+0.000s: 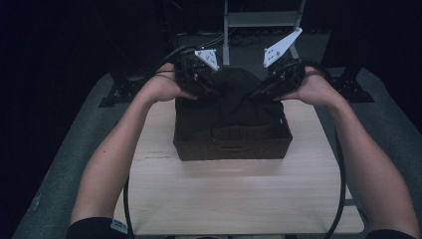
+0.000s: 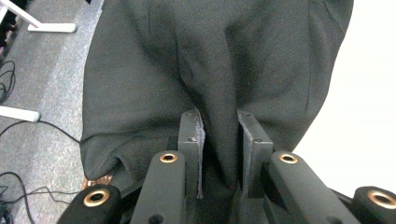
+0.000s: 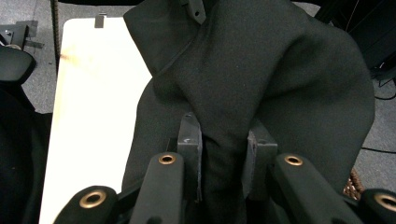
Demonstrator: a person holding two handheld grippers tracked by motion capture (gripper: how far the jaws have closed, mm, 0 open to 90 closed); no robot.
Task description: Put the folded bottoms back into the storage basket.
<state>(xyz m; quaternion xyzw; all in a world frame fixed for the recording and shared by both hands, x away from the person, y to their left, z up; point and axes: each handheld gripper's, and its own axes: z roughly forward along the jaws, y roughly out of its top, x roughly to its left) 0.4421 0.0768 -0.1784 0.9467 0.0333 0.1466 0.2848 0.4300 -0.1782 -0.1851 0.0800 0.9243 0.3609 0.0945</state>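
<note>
1. Over the far half of the pale wooden surface (image 1: 239,194), a black cloth (image 1: 234,97) hangs bunched between two claws, above a dark brown woven basket (image 1: 232,142).
2. At the left, the left claw (image 1: 201,79) is gripped in the person's left hand (image 1: 161,88). In the left gripper view its claw (image 2: 219,122) has its jaws drawn in on a thick fold of the cloth (image 2: 205,60), the pads pressing the fabric from both sides.
3. Between the claws the cloth is matte, charcoal black, soft and heavy-looking, with a fine grainy weave. It rises in a rounded hump and falls in deep vertical folds. Its lower part lies inside the basket, covering the inside down to the near wall.
4. A stitched hem runs along one edge of the cloth in the left gripper view, low at the left.
5. At the right, the right claw (image 1: 276,79) is held in the right hand (image 1: 313,89). In the right gripper view its claw (image 3: 223,126) is likewise clamped narrowly on a gathered pleat of the cloth (image 3: 261,65), which drapes away above the jaws.
6. Low at the right edge of that view, a bit of the basket's weave (image 3: 355,183) peeps out from under the cloth.
</note>
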